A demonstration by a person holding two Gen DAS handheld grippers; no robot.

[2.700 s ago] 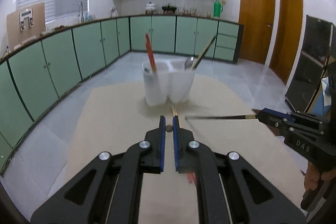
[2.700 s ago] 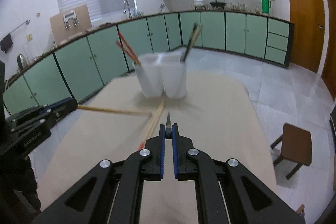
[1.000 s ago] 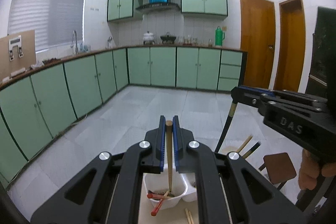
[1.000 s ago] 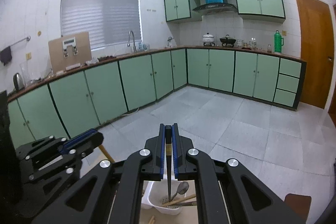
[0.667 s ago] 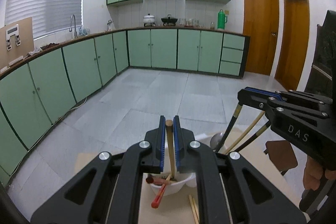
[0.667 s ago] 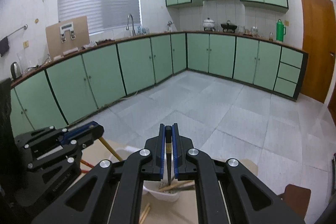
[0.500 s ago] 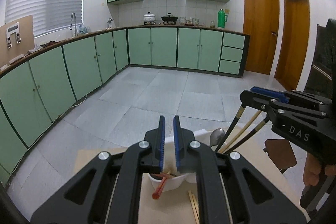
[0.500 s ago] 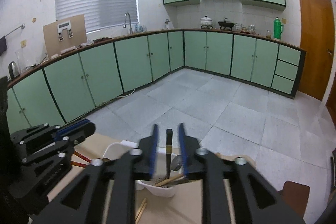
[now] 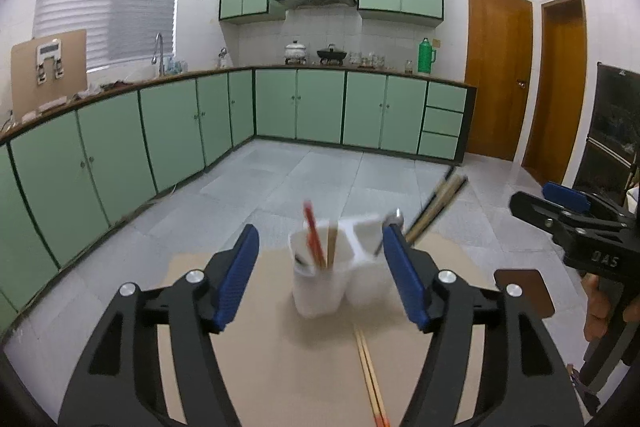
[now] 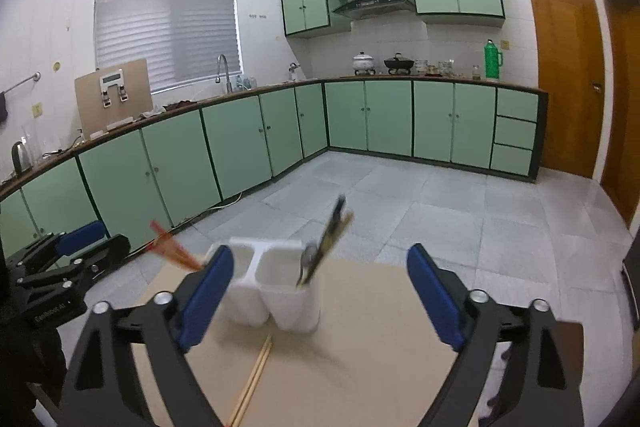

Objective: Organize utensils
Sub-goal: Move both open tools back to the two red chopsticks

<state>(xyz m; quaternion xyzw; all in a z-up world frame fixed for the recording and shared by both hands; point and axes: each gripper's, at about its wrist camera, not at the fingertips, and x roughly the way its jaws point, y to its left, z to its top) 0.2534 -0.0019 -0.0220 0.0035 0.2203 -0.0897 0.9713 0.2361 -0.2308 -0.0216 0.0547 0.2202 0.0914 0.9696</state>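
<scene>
Faintly, "DAS" marks the right gripper [image 9: 560, 203] (jaws opening, nothing between).

Holder [image 9: 320, 287] motion-blurred; wooden chopsticks [image 9: 370, 379] cut off by bottom edge.

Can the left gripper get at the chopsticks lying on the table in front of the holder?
Probably yes: the left gripper is opening, nothing between its jaws, and the chopsticks lie uncovered on the table, near the holder.
</scene>
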